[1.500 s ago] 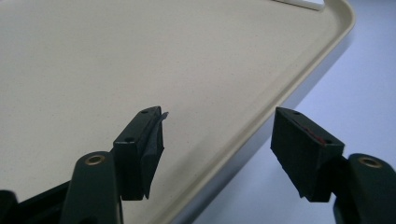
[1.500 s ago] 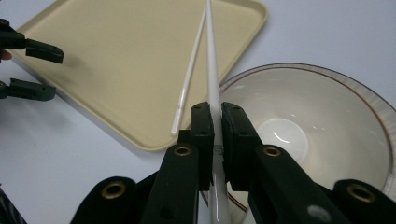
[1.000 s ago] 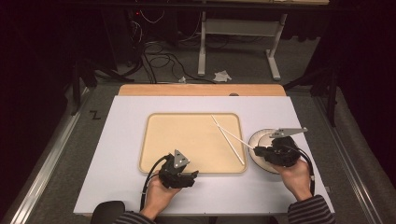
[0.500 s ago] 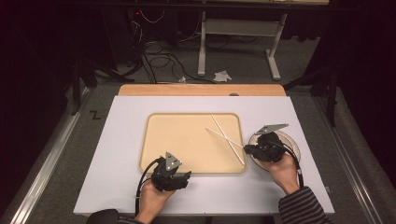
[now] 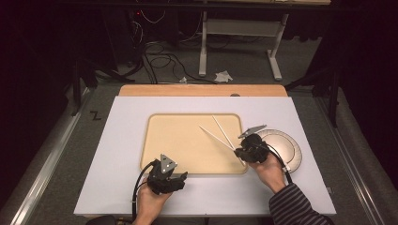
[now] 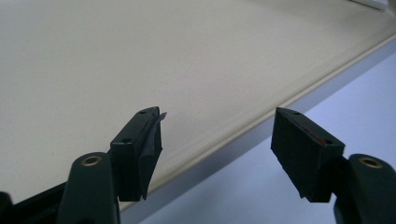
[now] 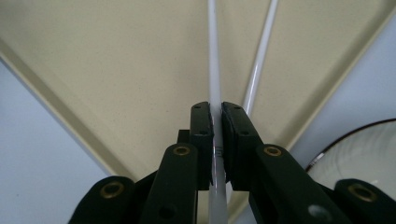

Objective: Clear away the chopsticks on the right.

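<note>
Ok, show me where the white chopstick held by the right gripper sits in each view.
High view: the held chopstick slants up-left from the right gripper, right of centre, over the tray.
Left gripper view: not in it that I can tell; a white scrap at the top right corner is too small to identify.
Right gripper view: centre, vertical, clamped.
Shared landmark: the beige tray.

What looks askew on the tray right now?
The two white chopsticks don't lie parallel: they splay apart on the beige tray. The right gripper is shut on one; the other lies loose beside it.
</note>
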Action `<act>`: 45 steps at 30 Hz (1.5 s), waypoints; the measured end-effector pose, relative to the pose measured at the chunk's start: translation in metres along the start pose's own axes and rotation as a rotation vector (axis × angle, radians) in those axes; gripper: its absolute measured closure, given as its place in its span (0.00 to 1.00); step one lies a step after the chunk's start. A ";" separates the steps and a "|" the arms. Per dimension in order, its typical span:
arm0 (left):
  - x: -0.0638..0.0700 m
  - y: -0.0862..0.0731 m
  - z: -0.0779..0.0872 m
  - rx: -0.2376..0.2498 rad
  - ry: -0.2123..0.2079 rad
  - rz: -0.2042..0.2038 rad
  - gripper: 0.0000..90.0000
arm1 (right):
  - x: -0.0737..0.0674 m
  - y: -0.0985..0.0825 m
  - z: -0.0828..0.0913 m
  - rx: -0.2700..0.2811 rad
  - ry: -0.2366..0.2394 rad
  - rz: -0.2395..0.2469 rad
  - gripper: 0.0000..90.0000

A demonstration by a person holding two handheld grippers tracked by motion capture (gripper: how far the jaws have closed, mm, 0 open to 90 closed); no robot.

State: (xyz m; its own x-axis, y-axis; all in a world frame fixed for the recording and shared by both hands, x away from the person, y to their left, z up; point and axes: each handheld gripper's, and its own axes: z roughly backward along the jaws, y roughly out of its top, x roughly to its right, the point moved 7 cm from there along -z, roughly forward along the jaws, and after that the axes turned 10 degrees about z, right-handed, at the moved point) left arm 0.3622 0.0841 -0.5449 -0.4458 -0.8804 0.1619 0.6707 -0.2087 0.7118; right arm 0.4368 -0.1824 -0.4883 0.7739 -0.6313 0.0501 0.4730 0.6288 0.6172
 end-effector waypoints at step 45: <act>-0.012 -0.008 0.014 0.030 0.052 0.062 0.38 | -0.031 -0.003 -0.073 -0.224 -0.004 0.106 1.00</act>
State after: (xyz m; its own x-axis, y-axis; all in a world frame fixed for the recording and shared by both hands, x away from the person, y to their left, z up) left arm 0.3538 0.1022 -0.5427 -0.3725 -0.9121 0.1713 0.6774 -0.1411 0.7220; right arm 0.4427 -0.1314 -0.5489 0.8225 -0.5582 0.1089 0.4714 0.7762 0.4186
